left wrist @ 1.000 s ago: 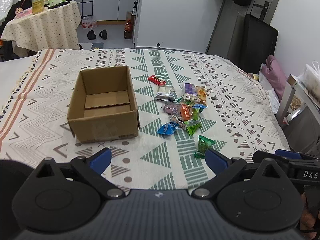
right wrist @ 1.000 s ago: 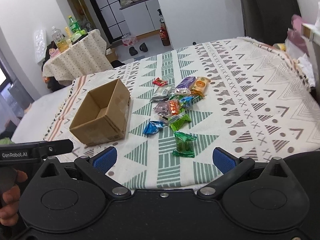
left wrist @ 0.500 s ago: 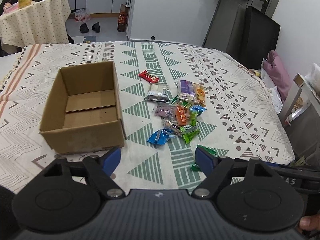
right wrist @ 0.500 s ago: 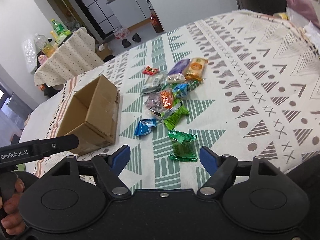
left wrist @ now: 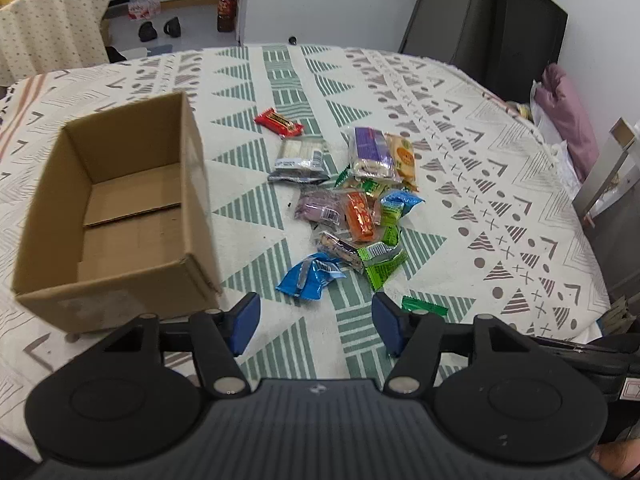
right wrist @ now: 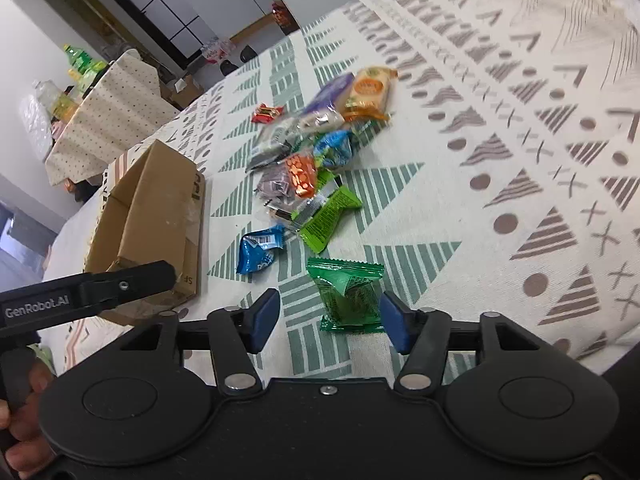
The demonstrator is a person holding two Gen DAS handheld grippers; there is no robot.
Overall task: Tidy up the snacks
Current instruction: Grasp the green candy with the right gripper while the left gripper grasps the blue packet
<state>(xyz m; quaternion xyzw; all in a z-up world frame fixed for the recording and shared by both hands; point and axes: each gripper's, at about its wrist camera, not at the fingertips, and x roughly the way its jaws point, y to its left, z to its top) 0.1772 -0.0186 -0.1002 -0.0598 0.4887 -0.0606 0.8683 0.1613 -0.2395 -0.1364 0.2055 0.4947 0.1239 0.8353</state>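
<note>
Right gripper (right wrist: 326, 322): fingers spread, nothing between the pads; the dark green pack (right wrist: 347, 294) lies on the cloth in the gap, nearer the right pad, not pinched. Contact with that pad cannot be told.

Left gripper (left wrist: 315, 328): fingers spread, empty, low over the cloth (left wrist: 500, 184). Its body shows in the right wrist view as a black bar at lower left, held by a hand (right wrist: 22, 420).

Dark green pack, left wrist view: only its end (left wrist: 424, 306) shows, just past the right pad.

Blue pack (left wrist: 310, 276): on the cloth just beyond the left gripper, between box and pile; in the right wrist view (right wrist: 259, 249) it sits left of the dark green pack.

Light green pack (right wrist: 326, 218): at the near edge of the pile, beside the blue pack, overlapping a clear-wrapped bar (left wrist: 340, 249).

Box (left wrist: 116, 216): cardboard, open top, upright, empty inside, on the cloth left of the snacks and apart from them.

Pile, middle: orange pack (left wrist: 360, 216), purple-grey pack (left wrist: 318, 207), small blue pack (left wrist: 400, 202), touching or overlapping.

Pile, far: silver pack (left wrist: 300, 158); purple-labelled pack (left wrist: 370, 154) lying partly over a yellow-orange pack (left wrist: 404, 158).

Red pack (left wrist: 279, 122): alone, just beyond the silver pack.

Beyond the cloth: a dotted-cloth side table (left wrist: 52, 16), shoes (left wrist: 160, 29) on the floor, a dark screen (left wrist: 520, 36).
</note>
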